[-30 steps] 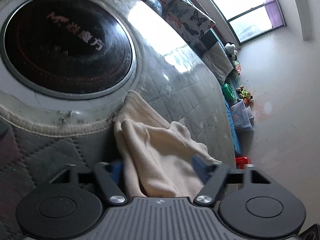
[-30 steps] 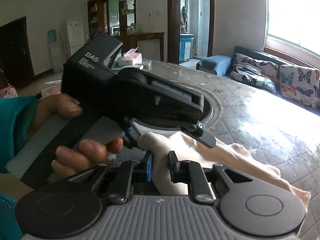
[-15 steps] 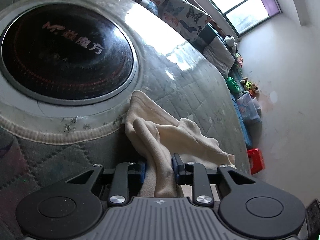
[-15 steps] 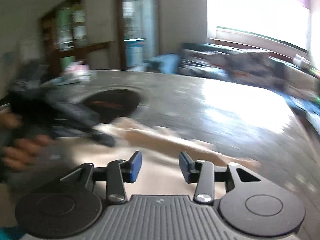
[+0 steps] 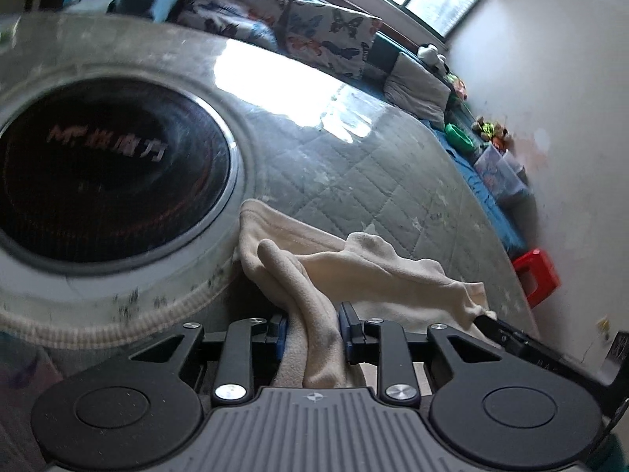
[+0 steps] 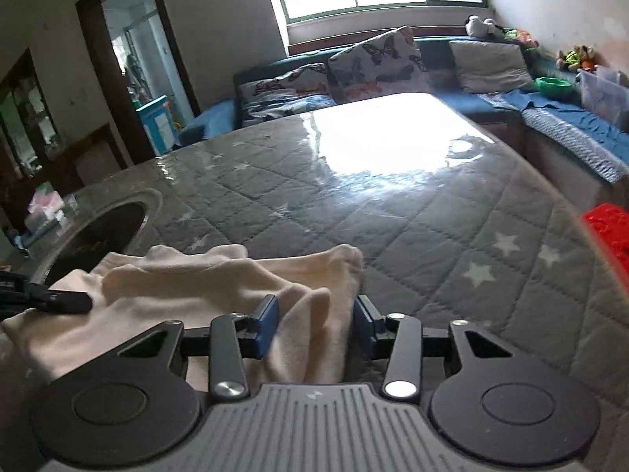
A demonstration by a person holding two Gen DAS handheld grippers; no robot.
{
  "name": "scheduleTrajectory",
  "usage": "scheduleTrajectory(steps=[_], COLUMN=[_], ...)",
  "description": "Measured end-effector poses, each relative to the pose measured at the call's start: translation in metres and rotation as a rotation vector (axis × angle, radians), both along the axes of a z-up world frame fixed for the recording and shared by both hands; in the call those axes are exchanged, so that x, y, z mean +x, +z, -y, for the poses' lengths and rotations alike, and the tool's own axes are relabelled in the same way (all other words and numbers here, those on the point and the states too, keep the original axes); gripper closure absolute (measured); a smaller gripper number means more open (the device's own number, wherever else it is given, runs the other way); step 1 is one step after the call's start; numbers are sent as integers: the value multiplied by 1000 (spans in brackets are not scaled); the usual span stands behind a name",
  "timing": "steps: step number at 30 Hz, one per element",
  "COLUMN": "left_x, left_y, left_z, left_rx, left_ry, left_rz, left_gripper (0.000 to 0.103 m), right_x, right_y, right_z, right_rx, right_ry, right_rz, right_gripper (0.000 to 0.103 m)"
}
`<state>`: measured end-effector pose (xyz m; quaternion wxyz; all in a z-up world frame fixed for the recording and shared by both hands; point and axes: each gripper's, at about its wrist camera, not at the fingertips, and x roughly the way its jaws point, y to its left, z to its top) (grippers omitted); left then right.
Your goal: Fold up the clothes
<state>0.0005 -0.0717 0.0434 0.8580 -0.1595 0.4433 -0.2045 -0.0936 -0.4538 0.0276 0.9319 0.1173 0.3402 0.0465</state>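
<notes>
So we had the cream garment [image 5: 354,267] bunched up on the quilted table cover [image 5: 373,196], just right of the dark round cooktop [image 5: 106,173], which was our reference for everything. Our left gripper [image 5: 312,330] was pinched narrow on a thick fold at the end nearest the cooktop, probably to anchor that end while we stretched the rest out. Further from the cooktop, our right gripper [image 6: 316,328] was partway apart and closing, with the other end of the cloth between its blue pads [image 6: 267,324] but not squeezed yet. Two ends held means we could pull it flat before folding, we figured.
</notes>
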Motion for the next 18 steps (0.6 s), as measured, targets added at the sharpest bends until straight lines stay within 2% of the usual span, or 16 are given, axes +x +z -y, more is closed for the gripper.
scheduleTrajectory(steps=[2, 3, 12, 18], left_x=[2, 3, 25, 45], left_y=[3, 5, 27, 29], left_z=[4, 6, 44, 84], left_rx=[24, 33, 83, 95], left_ry=[-16, -26, -121, -177], left_rz=[21, 33, 146, 149], left_gripper=[82, 83, 86, 86], right_x=[1, 1, 9, 29], right_y=[1, 2, 40, 61], right_z=[-3, -2, 10, 29], right_rx=[12, 11, -21, -84], right_ry=[5, 4, -15, -62], right_rz=[6, 10, 114, 149], right_gripper=[87, 90, 93, 93])
